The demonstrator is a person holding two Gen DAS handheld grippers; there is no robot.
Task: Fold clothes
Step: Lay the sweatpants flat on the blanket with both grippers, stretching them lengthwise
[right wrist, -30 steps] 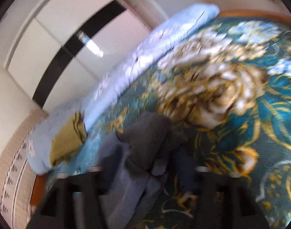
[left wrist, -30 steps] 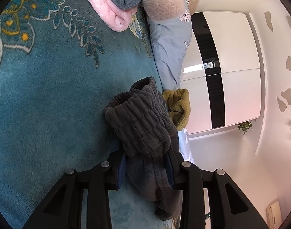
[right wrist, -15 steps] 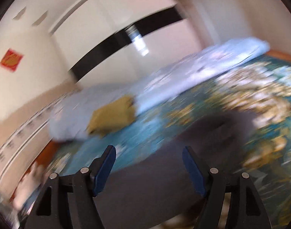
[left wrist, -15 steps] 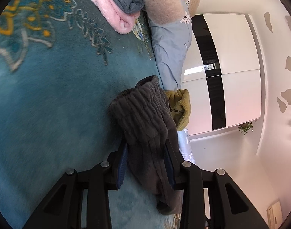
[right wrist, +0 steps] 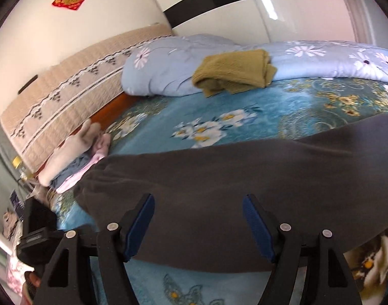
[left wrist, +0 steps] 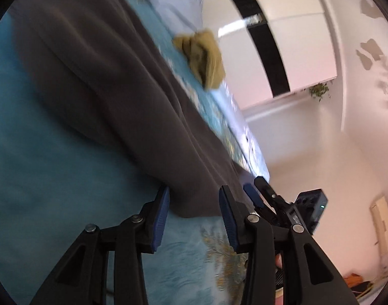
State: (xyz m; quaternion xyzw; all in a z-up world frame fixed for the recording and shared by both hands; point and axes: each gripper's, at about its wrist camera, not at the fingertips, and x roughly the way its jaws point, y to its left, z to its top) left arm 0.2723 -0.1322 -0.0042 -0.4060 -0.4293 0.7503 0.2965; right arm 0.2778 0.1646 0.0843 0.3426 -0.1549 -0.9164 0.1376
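A dark grey garment [left wrist: 112, 94] lies stretched out long on the teal floral bedspread [left wrist: 41, 178]. It also shows in the right wrist view [right wrist: 232, 183]. My left gripper [left wrist: 194, 211] has its jaws apart around one end of the garment, not pinching it. My right gripper [right wrist: 199, 226] is open with the garment's near edge between its blue pads [right wrist: 257, 226]. The right gripper also shows in the left wrist view [left wrist: 270, 198], just beyond the left one.
A folded olive garment [right wrist: 234, 75] rests against the light blue floral quilt [right wrist: 168, 68] at the bed's far side. A stack of folded pink, grey and cream clothes [right wrist: 74, 157] sits by the beige headboard [right wrist: 66, 89]. White wardrobe [left wrist: 295, 38] beyond the bed.
The bunched grey garment has been spread out long across the bed. My left gripper has let it go and swung round. The right gripper opened earlier and now sits low at its edge.
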